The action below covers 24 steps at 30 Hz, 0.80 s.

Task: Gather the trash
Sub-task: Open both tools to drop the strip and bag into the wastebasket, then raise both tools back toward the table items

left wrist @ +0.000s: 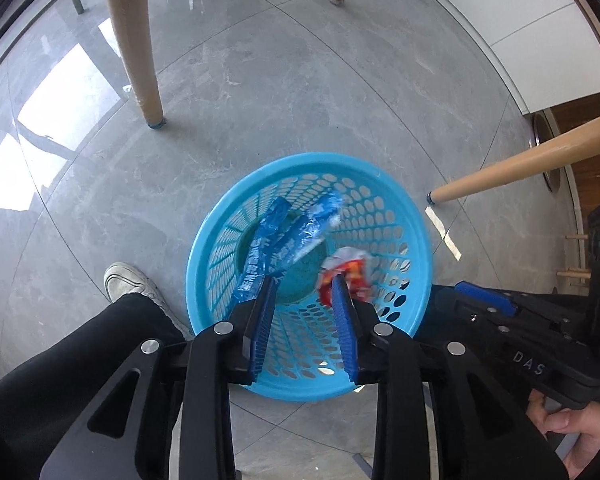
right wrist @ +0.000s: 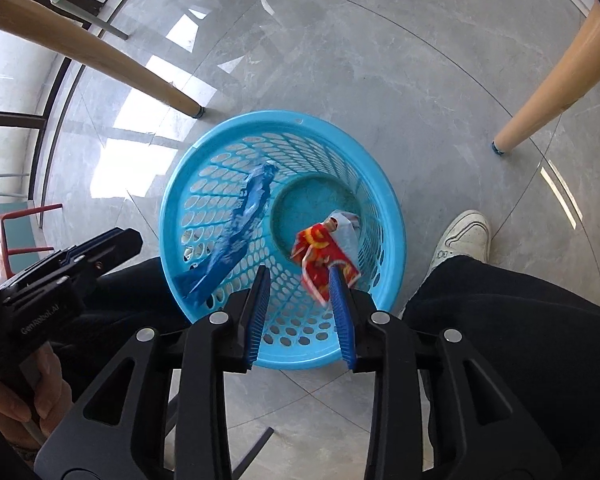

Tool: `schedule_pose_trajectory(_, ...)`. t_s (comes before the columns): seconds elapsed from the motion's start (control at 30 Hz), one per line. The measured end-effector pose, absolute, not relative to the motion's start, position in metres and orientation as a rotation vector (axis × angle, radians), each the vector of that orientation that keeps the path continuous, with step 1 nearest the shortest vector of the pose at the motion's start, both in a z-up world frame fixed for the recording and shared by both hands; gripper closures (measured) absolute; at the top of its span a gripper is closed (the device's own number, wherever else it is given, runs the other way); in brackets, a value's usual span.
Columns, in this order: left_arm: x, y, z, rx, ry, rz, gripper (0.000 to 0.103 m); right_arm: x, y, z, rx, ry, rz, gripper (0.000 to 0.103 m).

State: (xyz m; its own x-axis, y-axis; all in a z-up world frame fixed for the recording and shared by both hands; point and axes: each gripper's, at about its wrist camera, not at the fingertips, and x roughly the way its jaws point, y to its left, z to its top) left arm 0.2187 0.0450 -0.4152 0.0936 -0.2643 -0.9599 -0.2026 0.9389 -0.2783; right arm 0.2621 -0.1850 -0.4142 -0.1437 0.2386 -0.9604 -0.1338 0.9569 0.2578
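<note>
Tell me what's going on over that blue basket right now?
Both grippers, left and right, over the basket, jaws apart. Blue wrapper and red wrapper dropping inside. Nothing in the way.

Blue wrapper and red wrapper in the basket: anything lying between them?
Nothing: in the right wrist view only the basket's bare round bottom separates the blue wrapper from the red wrapper.

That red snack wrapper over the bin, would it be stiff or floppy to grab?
Probably floppy: the red snack wrapper looks crumpled and folded. Likely very light too, being thin film. Its glossy surface might slip between fingers, and it would crush rather than break inside the blue basket.
</note>
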Motion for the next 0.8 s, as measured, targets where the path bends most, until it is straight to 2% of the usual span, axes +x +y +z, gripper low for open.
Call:
schedule_pose_trajectory(0.07, 0.221, 0.047, -0.411, -0.384, 1.471, -0.042, 0.074, 0.263, -0.184, -0.413, 0.071, 1.678, 0.322, 0.068)
schedule_pose_trajectory(0.27, 0.213, 0.056, -0.405, -0.378, 1.466, 0.000, 0.073, 0.257, -0.178, -0.400, 0.005, 1.654, 0.325, 0.067)
schedule_pose_trajectory(0.37, 0.205, 0.056, -0.394, -0.363, 1.465, -0.004, 0.072, 0.254, -0.179, -0.385, 0.003, 1.630, 0.326, 0.063)
schedule_pose_trajectory(0.5, 0.192, 0.063, -0.366, -0.366, 1.410, 0.002, 0.057, 0.245, -0.177, -0.358, -0.004, 1.587, 0.352, 0.062)
schedule_pose_trajectory(0.6, 0.181, 0.066, -0.349, -0.350, 1.383, 0.025, 0.052, 0.234, -0.172, -0.339, -0.047, 1.545, 0.367, 0.057)
schedule_pose_trajectory(0.8, 0.153, 0.072, -0.330, -0.316, 1.391, 0.085, 0.049, 0.215, -0.177, -0.307, -0.073, 1.493, 0.412, 0.051)
